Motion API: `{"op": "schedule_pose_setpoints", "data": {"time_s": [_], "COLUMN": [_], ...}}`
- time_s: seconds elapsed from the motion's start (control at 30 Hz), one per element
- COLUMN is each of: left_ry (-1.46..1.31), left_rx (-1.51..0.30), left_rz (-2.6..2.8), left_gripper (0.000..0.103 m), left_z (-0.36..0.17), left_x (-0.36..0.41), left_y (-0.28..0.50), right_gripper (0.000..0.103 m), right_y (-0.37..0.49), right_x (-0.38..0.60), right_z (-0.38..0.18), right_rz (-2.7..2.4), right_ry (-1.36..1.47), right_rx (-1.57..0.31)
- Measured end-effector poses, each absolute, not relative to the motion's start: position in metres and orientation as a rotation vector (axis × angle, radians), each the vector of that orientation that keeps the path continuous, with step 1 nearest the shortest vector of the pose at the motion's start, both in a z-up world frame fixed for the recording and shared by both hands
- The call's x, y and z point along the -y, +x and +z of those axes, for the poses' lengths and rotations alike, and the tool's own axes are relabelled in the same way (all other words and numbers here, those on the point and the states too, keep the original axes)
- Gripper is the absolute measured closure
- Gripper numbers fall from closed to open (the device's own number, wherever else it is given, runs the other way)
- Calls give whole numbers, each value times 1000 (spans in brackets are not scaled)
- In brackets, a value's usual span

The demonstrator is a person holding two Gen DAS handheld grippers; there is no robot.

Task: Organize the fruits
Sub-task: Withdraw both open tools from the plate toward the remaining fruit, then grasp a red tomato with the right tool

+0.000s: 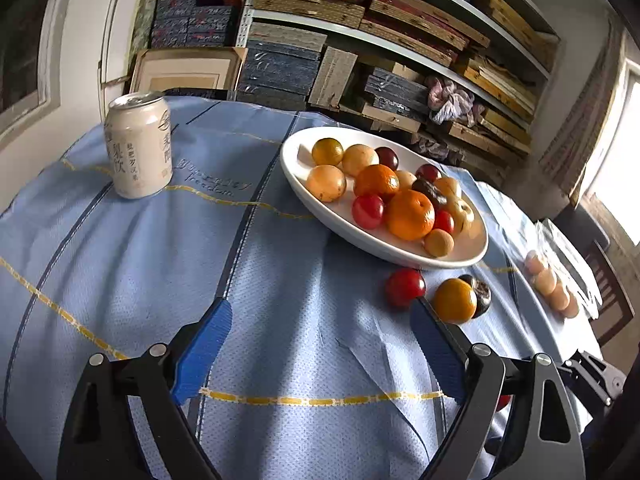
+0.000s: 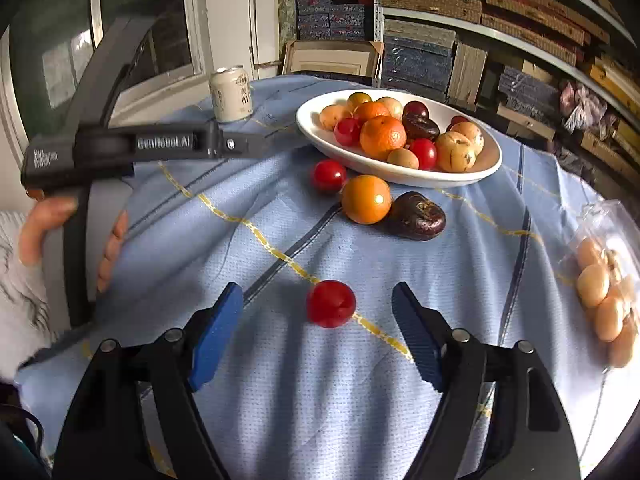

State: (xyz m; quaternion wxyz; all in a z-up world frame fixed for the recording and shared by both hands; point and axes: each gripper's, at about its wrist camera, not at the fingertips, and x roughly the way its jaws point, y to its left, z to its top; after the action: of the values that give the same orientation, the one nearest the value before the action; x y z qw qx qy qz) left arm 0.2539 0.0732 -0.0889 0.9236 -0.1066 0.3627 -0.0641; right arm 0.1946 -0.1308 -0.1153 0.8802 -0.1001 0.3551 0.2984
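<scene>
Right wrist view: right gripper (image 2: 318, 320) hangs low over the blue tablecloth (image 2: 360, 400), jaws spread, blue pads clear of everything. A small red fruit (image 2: 331, 303) lies on the cloth between the two fingers, just ahead of the tips, touching neither pad.

Beyond it, three more loose fruits lie on the cloth just in front of the white bowl (image 2: 472, 172): a second red fruit (image 2: 329, 176), an orange-yellow fruit (image 2: 366, 199) and a dark purple fruit (image 2: 416, 216). The orange-yellow one and the purple one sit close together, seemingly touching. The bowl holds a heap of mixed fruit: oranges, red ones, pale tan ones, dark ones.

A pale drinks can (image 2: 231, 94) stands upright at the far left of the cloth, well apart from the bowl. A clear bag of pale round fruit (image 2: 604, 292) lies at the right edge of the table.

The left gripper's black body crosses the left side of this view, with a person's hand (image 2: 44, 232) around its handle.

Left wrist view: left gripper (image 1: 320, 320) also has its jaws spread wide, nothing between the pads but bare cloth. Its right finger tip sits near the same three loose fruits, not touching them as far as I can tell.
</scene>
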Motion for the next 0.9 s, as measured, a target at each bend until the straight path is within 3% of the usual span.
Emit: {"op": "schedule_pose_setpoints", "data": {"time_s": [0.33, 0.8, 0.83, 0.87, 0.9], "left_ry": [-177, -173, -167, -158, -150], "left_rx": [-746, -745, -742, -737, -734], "left_rz": [-129, -130, -131, -132, -133], "left_gripper": [12, 11, 11, 11, 11], "left_z": [-93, -92, -92, -91, -91], "left_x": [-66, -66, -65, -63, -62], "left_y": [254, 254, 253, 253, 253], "right_gripper": [47, 54, 58, 72, 77], "right_y": [202, 214, 215, 216, 217], "right_x": [135, 138, 138, 138, 138], "right_z": [-116, -123, -124, -125, -126], "right_rz": [621, 617, 619, 622, 624], "right_ry": [-160, -117, -114, -110, -104], "right_rx": [-777, -835, -840, -845, -852]}}
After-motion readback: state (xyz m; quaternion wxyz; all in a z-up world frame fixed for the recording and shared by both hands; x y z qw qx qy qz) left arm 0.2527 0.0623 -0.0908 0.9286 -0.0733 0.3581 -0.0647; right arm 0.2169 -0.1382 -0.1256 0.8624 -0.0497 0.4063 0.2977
